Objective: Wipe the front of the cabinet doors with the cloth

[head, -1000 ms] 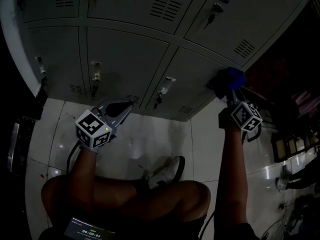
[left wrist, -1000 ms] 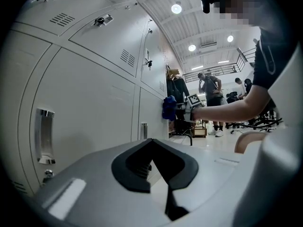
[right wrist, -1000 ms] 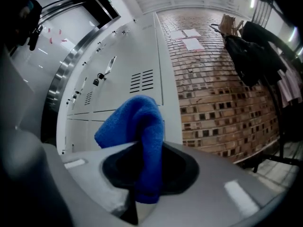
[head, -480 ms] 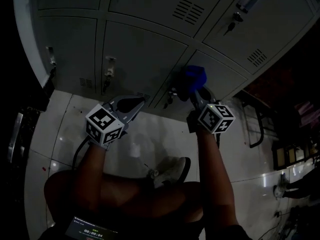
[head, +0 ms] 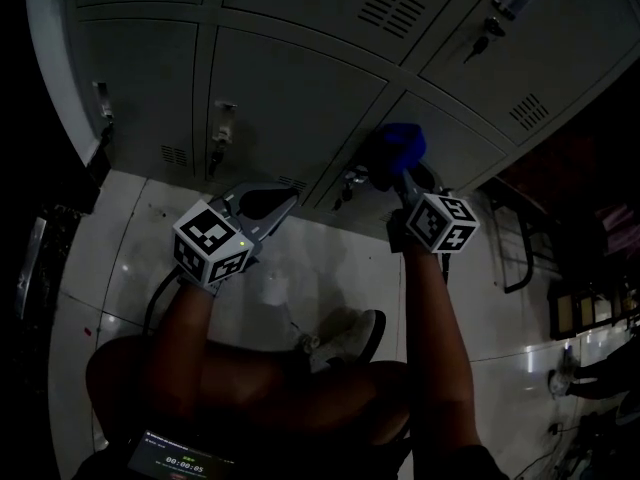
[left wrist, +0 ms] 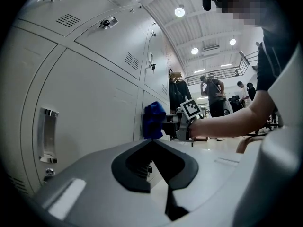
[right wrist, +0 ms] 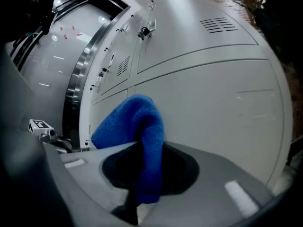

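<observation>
A blue cloth (head: 402, 145) is pressed against the front of a lower grey cabinet door (head: 440, 138), just right of that door's latch (head: 352, 180). My right gripper (head: 404, 173) is shut on the cloth, which bulges out over the jaws in the right gripper view (right wrist: 137, 122) and touches the door face (right wrist: 213, 103). My left gripper (head: 285, 203) hangs a little off the neighbouring door (head: 290, 98), shut with nothing in it. In the left gripper view the cloth (left wrist: 153, 120) and the right gripper (left wrist: 177, 124) show beyond the closed jaw tips.
The cabinet is a grid of grey doors with vents and latch handles (head: 222, 128). Below lie a glossy white tiled floor (head: 300, 268), the person's knees and a shoe (head: 345, 338). Dark furniture (head: 520, 238) stands right. People (left wrist: 213, 93) stand far back in the hall.
My right gripper has carried the cloth leftward along the lower door, from its right side to beside its latch, then edged slightly up. The left gripper has stayed shut near the doors.
</observation>
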`<state>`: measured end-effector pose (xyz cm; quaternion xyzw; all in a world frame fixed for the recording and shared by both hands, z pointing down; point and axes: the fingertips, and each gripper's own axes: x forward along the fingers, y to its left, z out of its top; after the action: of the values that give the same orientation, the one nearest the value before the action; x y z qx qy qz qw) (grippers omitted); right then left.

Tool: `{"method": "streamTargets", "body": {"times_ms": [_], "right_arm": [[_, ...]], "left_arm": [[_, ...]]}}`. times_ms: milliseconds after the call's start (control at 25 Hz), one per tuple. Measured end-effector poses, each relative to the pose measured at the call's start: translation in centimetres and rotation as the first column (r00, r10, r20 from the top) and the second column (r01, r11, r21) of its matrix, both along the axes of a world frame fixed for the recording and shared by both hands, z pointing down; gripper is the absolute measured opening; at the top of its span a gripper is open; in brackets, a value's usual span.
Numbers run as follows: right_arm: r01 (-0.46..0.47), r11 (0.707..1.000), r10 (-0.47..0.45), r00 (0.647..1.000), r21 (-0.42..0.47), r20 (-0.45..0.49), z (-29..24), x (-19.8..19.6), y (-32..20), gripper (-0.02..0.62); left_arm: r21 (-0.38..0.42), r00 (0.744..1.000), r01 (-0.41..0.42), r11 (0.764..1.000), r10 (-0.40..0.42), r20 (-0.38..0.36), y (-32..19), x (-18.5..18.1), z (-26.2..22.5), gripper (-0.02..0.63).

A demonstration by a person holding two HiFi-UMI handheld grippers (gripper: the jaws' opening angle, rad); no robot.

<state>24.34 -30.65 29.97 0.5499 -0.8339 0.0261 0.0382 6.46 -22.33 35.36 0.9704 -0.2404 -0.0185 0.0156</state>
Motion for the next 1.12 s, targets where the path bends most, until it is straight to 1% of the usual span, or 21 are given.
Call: {"method": "streamTargets", "body": {"times_ms": [160,280,480,560,680,760,880,1000,1120], "right_arm": [[-0.083,0.997,0.083,0.997,-0.002,0.002,0.0,5.0,1.0,0.071],[-0.156,0.988,0.157,0.987,-0.004,0.019,-0.1,9.5,1.9,0.071],[-0.280,0.960,0.279,0.954,-0.008,0.106,-0.6,16.6,3.4,0.071],[-0.310,0.951,0.309,0.944,-0.011,0.112,-0.5,18.6,3.8,0.071],[-0.334,0.942,0.334,0.939,-0.008,0.084,-0.3,20.3,4.2,0.071],[-0.335,0.942,0.334,0.940,-0.003,0.067,-0.3,20.4,4.5,0.071],[-0.301,0.954,0.299,0.951,0.013,0.072,-0.7,18.7,5.1,0.071],[-0.231,0.972,0.226,0.966,0.033,0.124,-1.7,15.0,5.6,0.071],[-0.152,0.987,0.146,0.983,0.045,0.111,-2.0,10.5,5.4,0.071]], "left_arm": [[-0.003,1.000,-0.002,1.000,0.002,0.017,0.1,0.2,0.5,0.005],[-0.006,1.000,-0.005,1.000,0.006,0.026,0.2,0.4,0.8,0.005],[-0.010,0.999,-0.010,1.000,0.011,0.039,0.1,0.8,1.2,0.005],[-0.012,0.999,-0.011,1.000,0.012,0.044,0.1,0.8,1.4,0.005],[-0.011,0.999,-0.011,1.000,0.011,0.050,0.0,0.9,1.5,0.005],[-0.012,0.999,-0.009,1.000,0.009,0.052,0.0,0.9,1.6,0.005],[-0.016,0.999,-0.007,1.000,0.008,0.052,0.0,0.8,1.7,0.005],[-0.017,0.999,-0.006,1.000,0.007,0.050,0.0,0.8,1.6,0.005],[-0.012,0.999,-0.003,1.000,0.003,0.042,0.1,0.6,1.2,0.005]]}}
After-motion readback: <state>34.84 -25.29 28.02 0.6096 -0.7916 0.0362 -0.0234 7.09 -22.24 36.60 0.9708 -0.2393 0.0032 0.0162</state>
